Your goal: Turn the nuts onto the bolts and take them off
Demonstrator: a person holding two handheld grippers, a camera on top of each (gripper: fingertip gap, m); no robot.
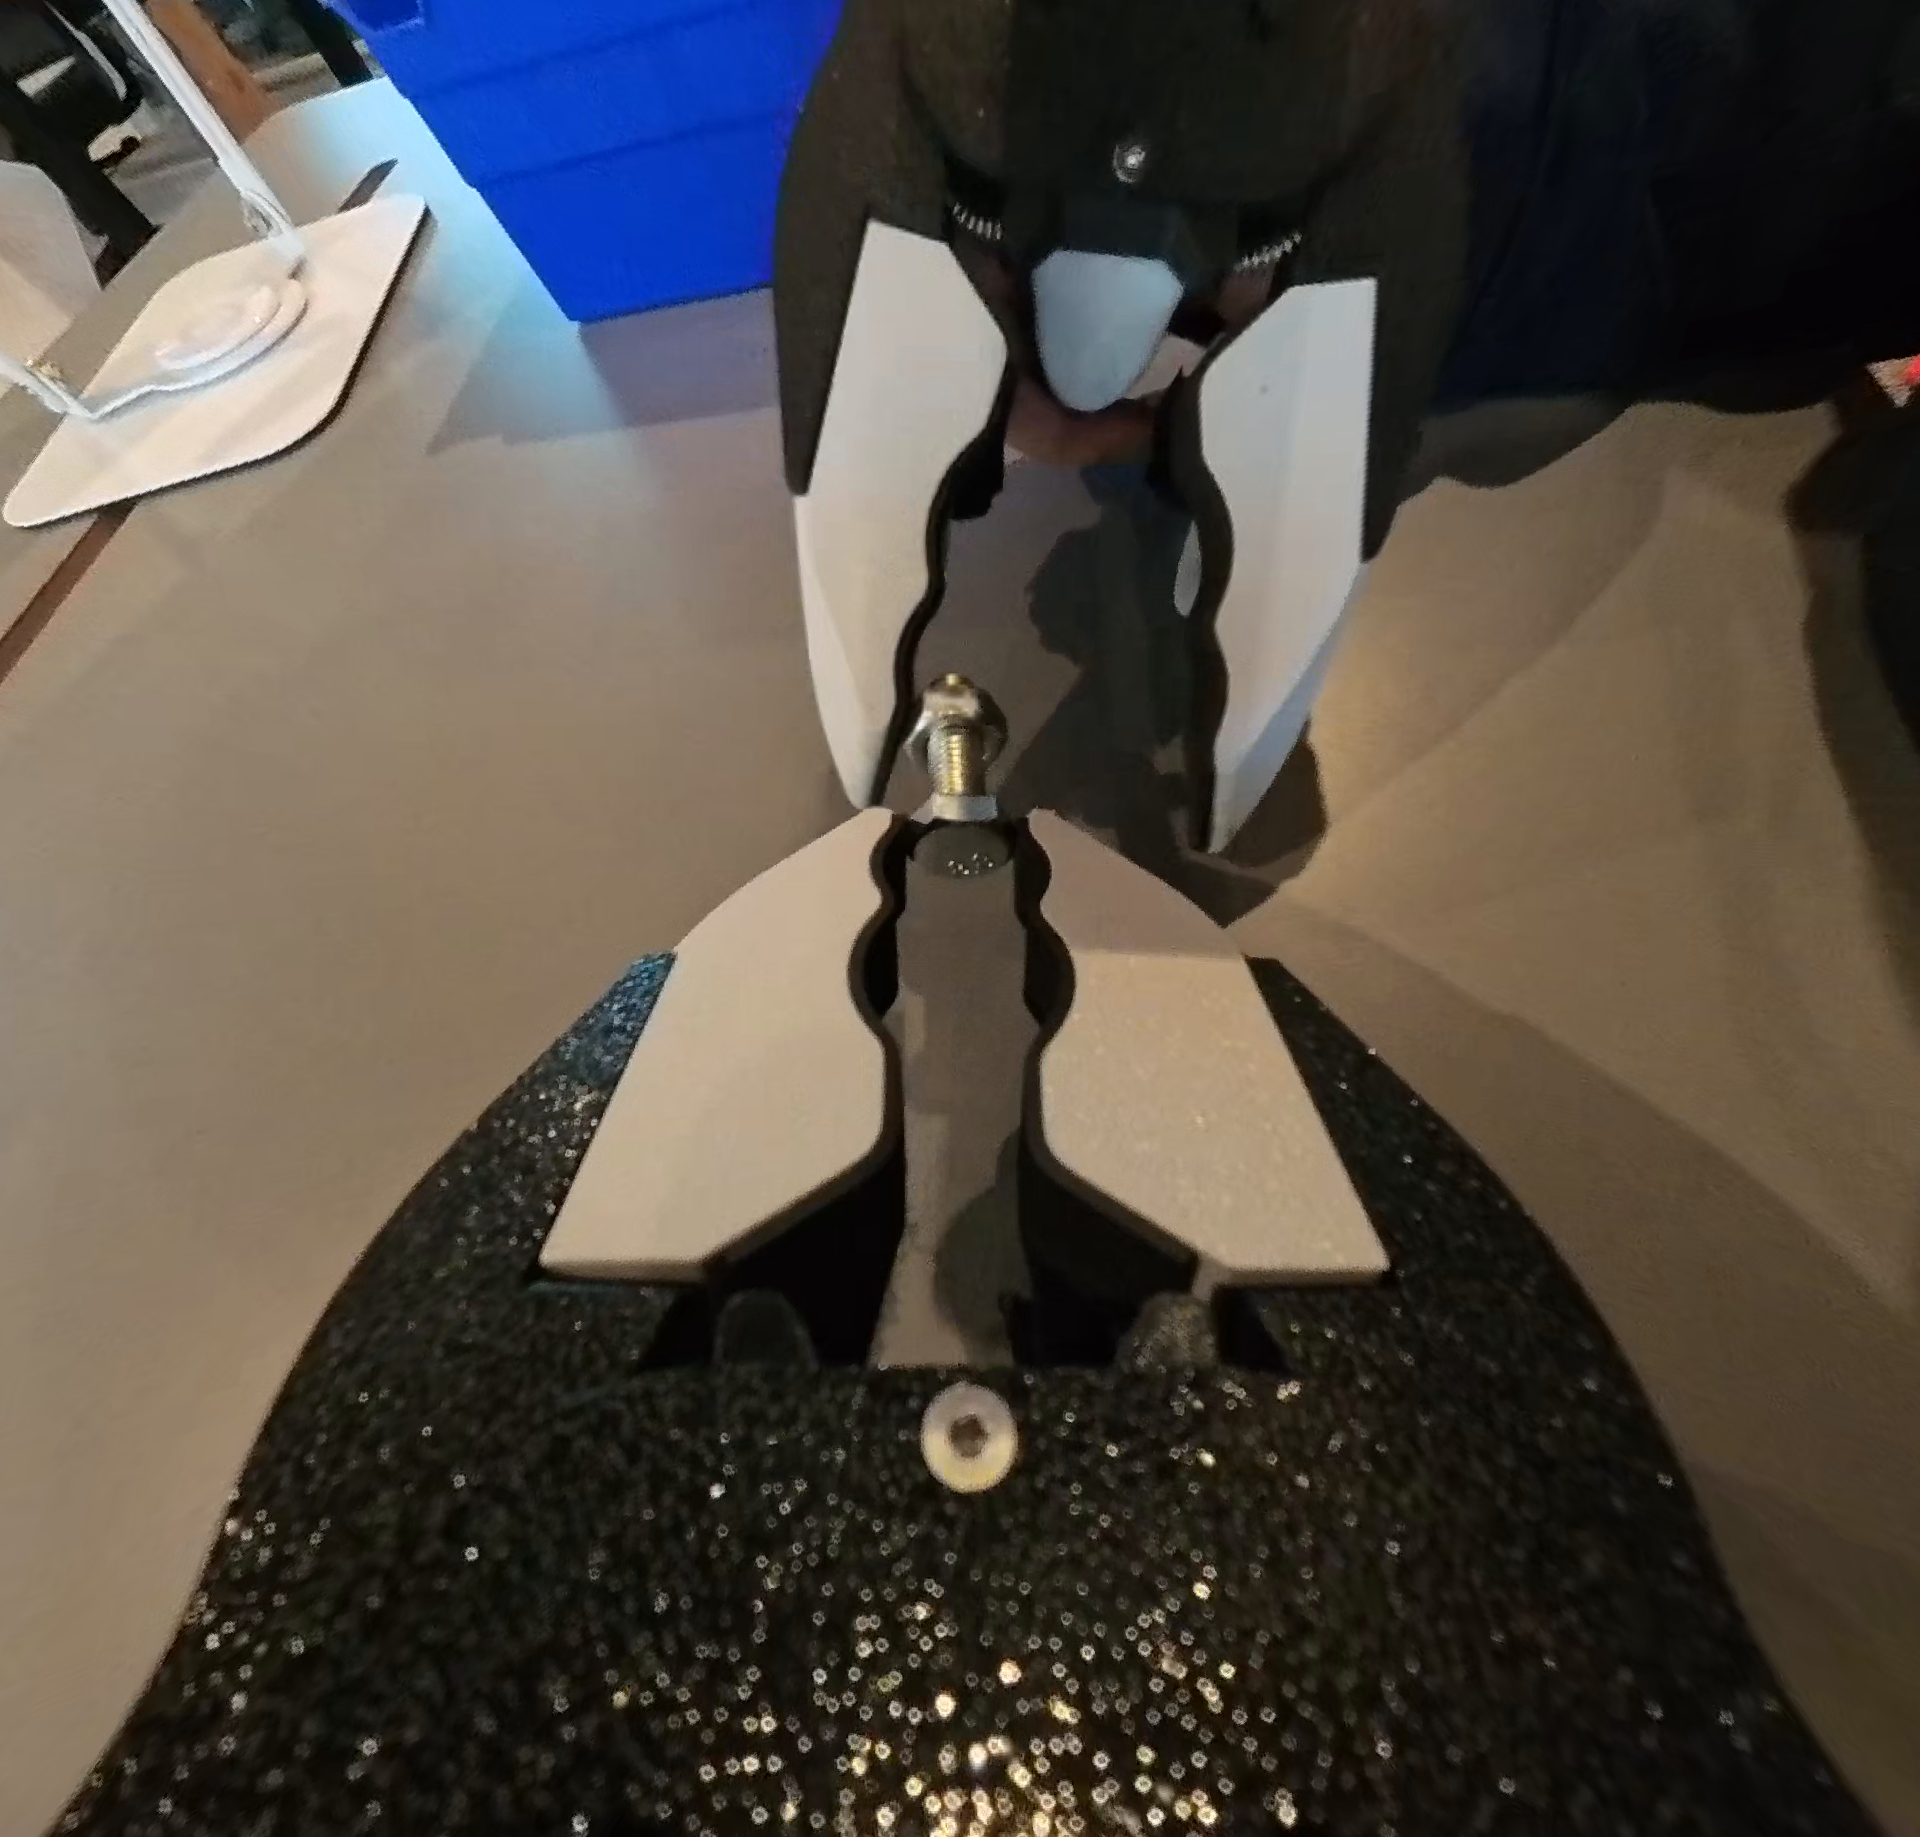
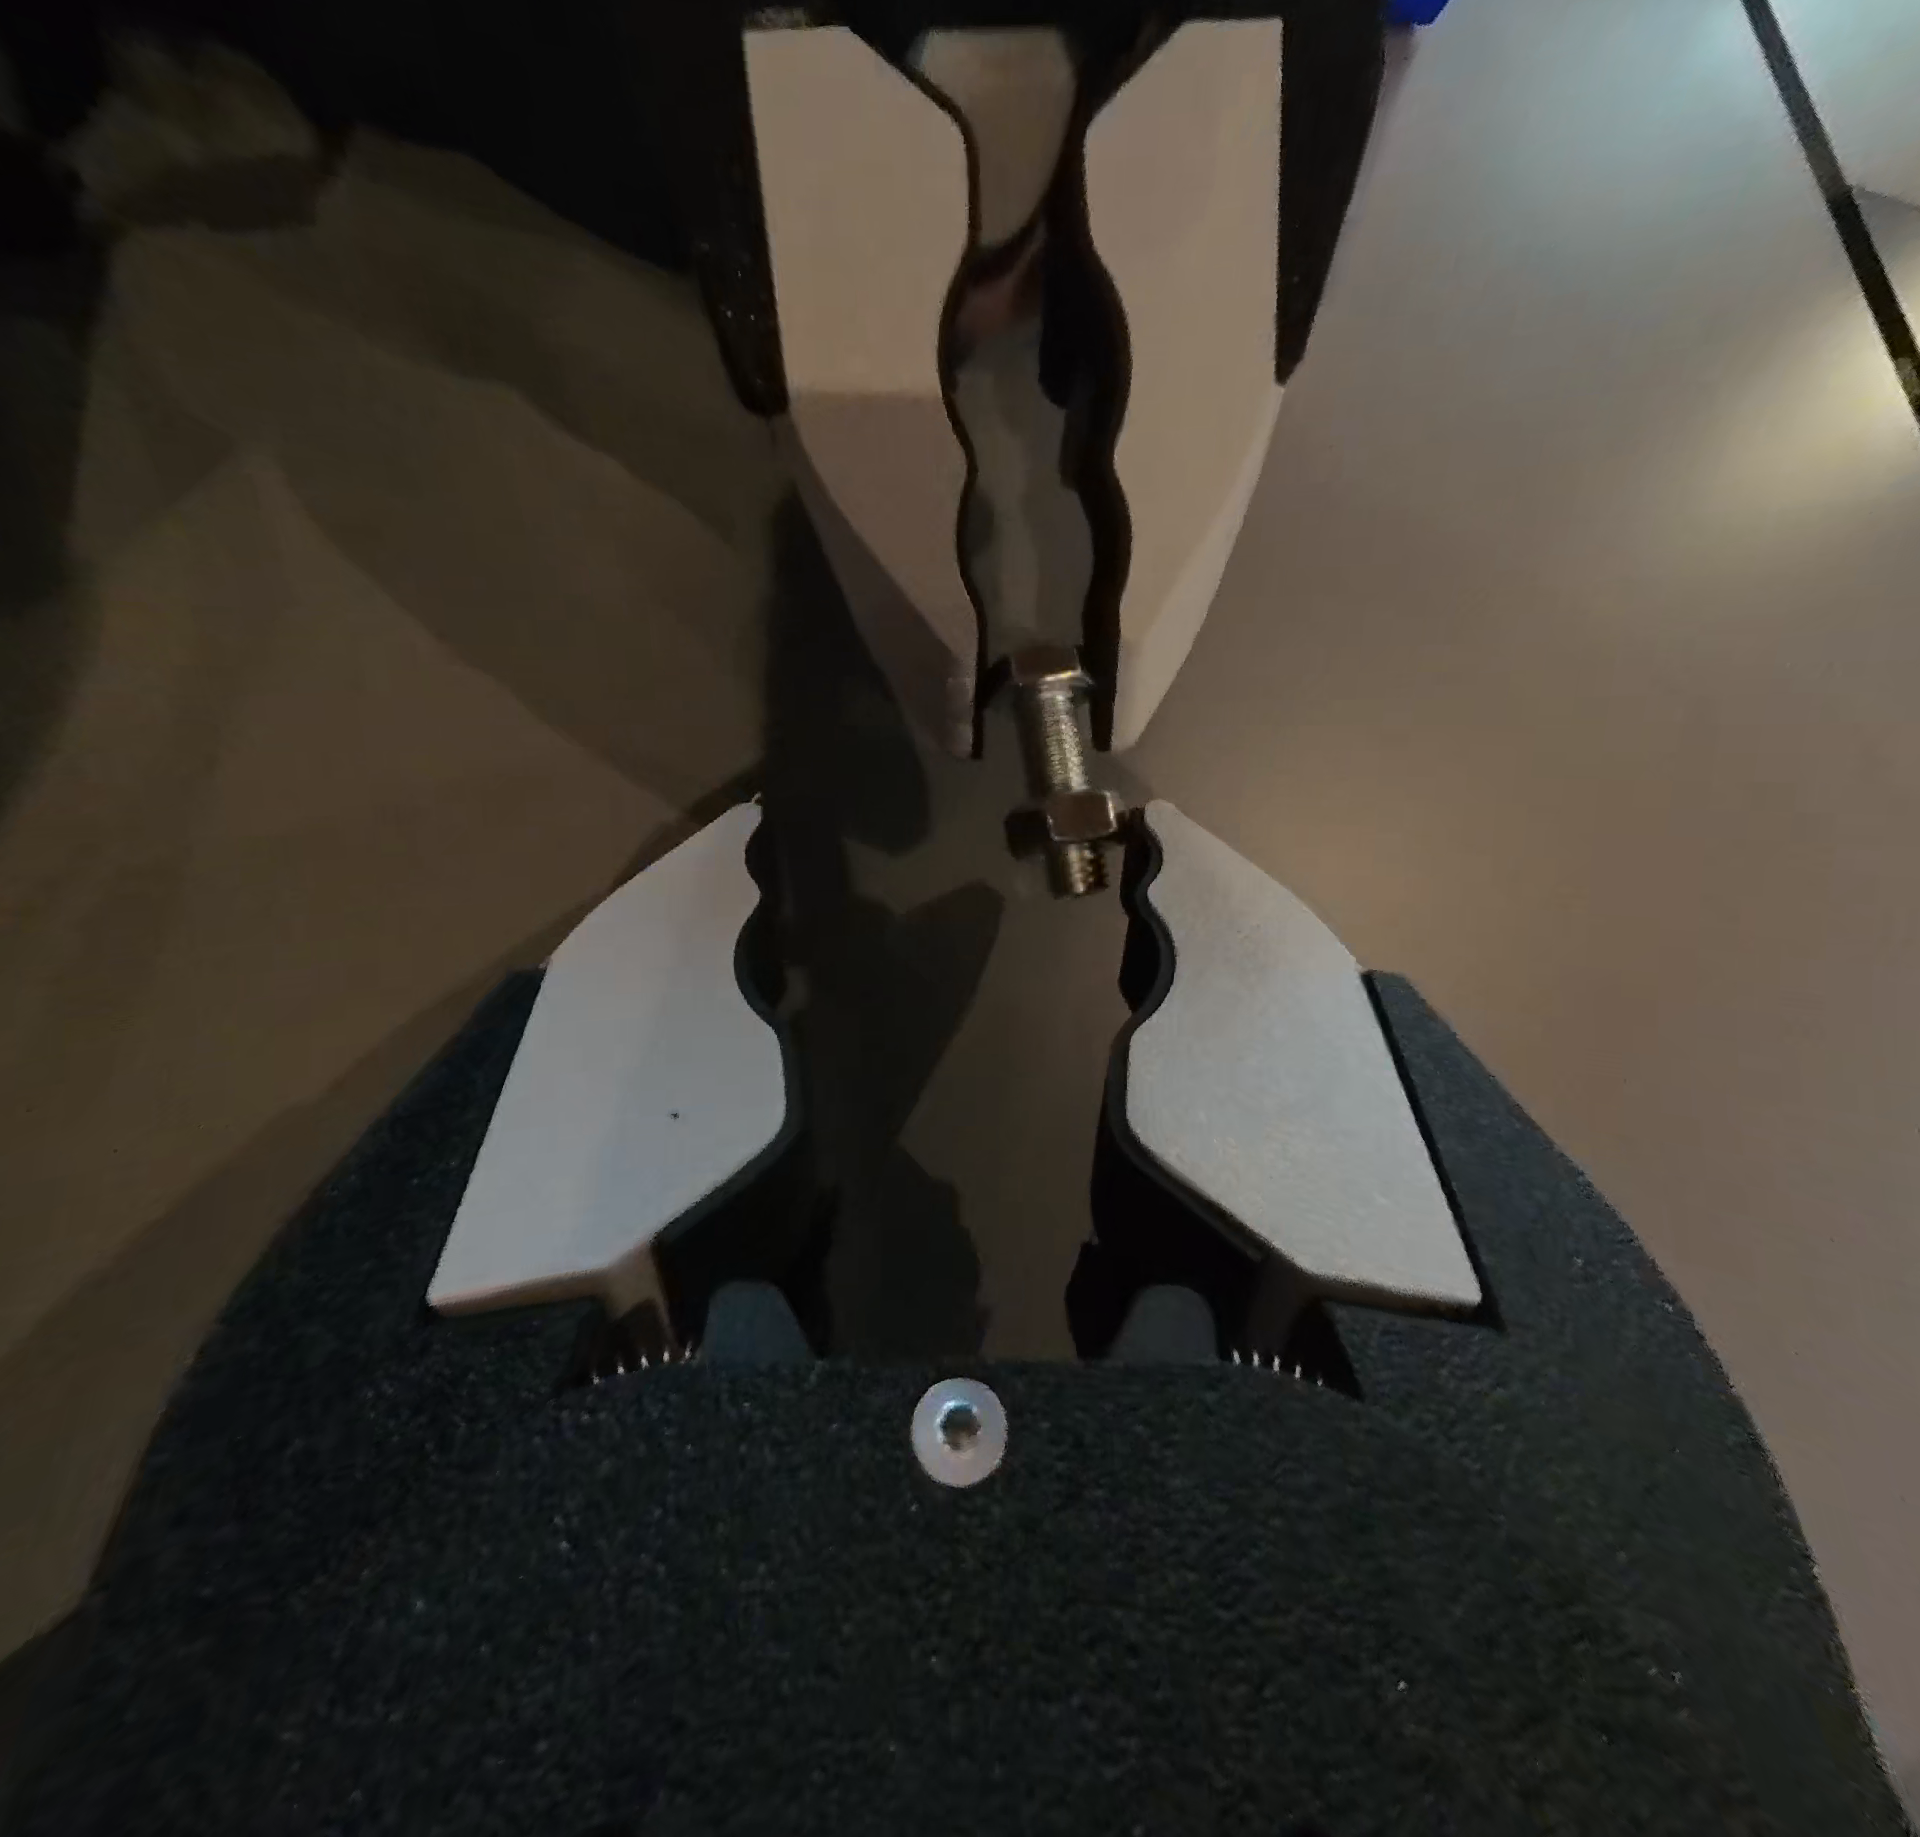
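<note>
A brownish-grey table [image 1: 416, 748] fills both views, and the two grippers are met nose to nose above it. Far to the left in the left wrist view, a blue plastic bin [image 1: 623, 125] is seen standing on the table, with a white flat stand base [image 1: 229, 364] further left and nearer.

The left gripper [image 1: 956, 842] is seen from behind in its own view, its white fingers drawn in to a narrow gap. The hexagonal head of the bolt [image 1: 961, 748] is clamped between their tips, and the threaded shank is pointed away from this gripper. In the right wrist view the same gripper [image 2: 1039, 707] is shown at the far side, its tips pressed on the bolt head.

The right gripper [image 2: 951, 831] is held with its fingers spread well apart, nothing being clasped between them. Only its right-hand fingertip [image 2: 1153, 831] is seen touching or just beside the nut [image 2: 1070, 816]; the other fingertip is well apart from it. In the left wrist view this gripper [image 1: 1049, 821] is seen facing the camera, wide apart.

The bolt [image 2: 1055, 748] is held between the two grippers, above the table. The nut is threaded onto the shank near its free end, with a short length of thread left showing beyond it, and is well apart from the head.
</note>
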